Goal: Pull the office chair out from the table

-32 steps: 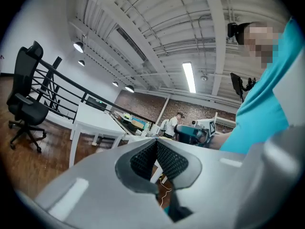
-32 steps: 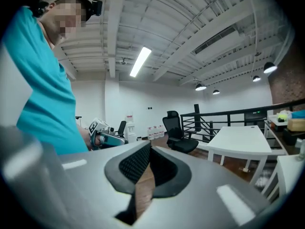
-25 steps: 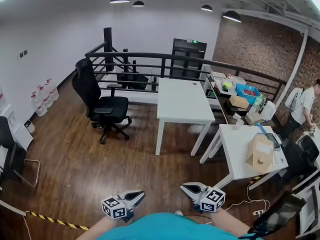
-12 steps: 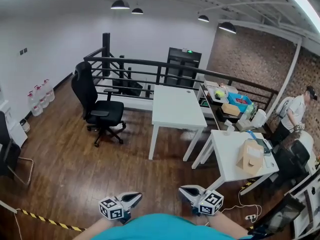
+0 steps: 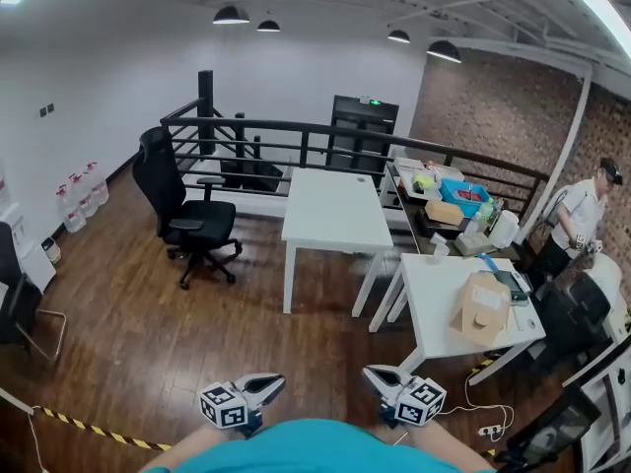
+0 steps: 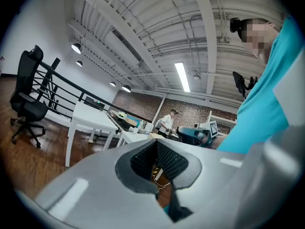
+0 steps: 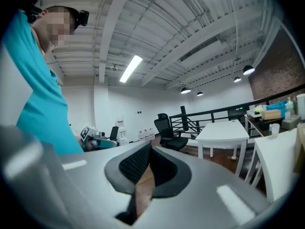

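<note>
The black office chair stands on the wood floor left of the long white table, a gap apart from it, far ahead of both grippers. It also shows in the left gripper view, as the chair, and small in the right gripper view, as the chair. My left gripper and right gripper hang low, close to the teal-shirted body. Both are shut and empty. The left gripper's jaws meet at the tips, as do the right gripper's.
A second white table carrying a cardboard box stands at the right, with a person beyond it. A black railing runs behind the tables. Water bottles, another chair, floor tape and a power strip lie around.
The head view has shifted: the chair and both tables sit further left in the picture. Both grippers stay low in front of the body, still shut.
</note>
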Available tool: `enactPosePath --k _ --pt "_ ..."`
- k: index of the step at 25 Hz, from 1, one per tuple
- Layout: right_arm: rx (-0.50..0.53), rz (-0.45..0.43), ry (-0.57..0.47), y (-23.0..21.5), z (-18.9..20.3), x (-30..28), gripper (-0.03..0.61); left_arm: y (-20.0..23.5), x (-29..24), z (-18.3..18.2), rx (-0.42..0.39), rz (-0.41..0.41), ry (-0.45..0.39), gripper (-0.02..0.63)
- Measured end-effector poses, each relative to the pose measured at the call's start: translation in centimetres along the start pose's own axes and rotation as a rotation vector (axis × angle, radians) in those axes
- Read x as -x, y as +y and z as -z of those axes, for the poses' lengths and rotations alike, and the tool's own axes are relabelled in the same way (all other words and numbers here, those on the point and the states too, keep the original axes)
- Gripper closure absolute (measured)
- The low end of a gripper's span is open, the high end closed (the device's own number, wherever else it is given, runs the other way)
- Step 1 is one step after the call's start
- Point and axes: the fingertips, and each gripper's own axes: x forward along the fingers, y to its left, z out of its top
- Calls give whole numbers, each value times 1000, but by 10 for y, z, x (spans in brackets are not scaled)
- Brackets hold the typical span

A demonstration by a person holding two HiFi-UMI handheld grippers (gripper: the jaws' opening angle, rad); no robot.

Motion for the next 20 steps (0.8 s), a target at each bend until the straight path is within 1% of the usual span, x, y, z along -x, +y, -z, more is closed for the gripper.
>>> enactPosePath --k 3,7,16,20 --pt "4 1 -9 -10 -6 12 583 -8 -16 0 -7 6 15 584" --pt "14 -1 -7 -13 -5 22 582 -12 -20 3 -7 -5 12 584" --pt "18 0 -6 -7 -2 18 582 -8 -11 5 0 -9 5 585" --pt "21 -4 -8 -8 -6 10 583 -2 -11 0 -4 -5 5 585"
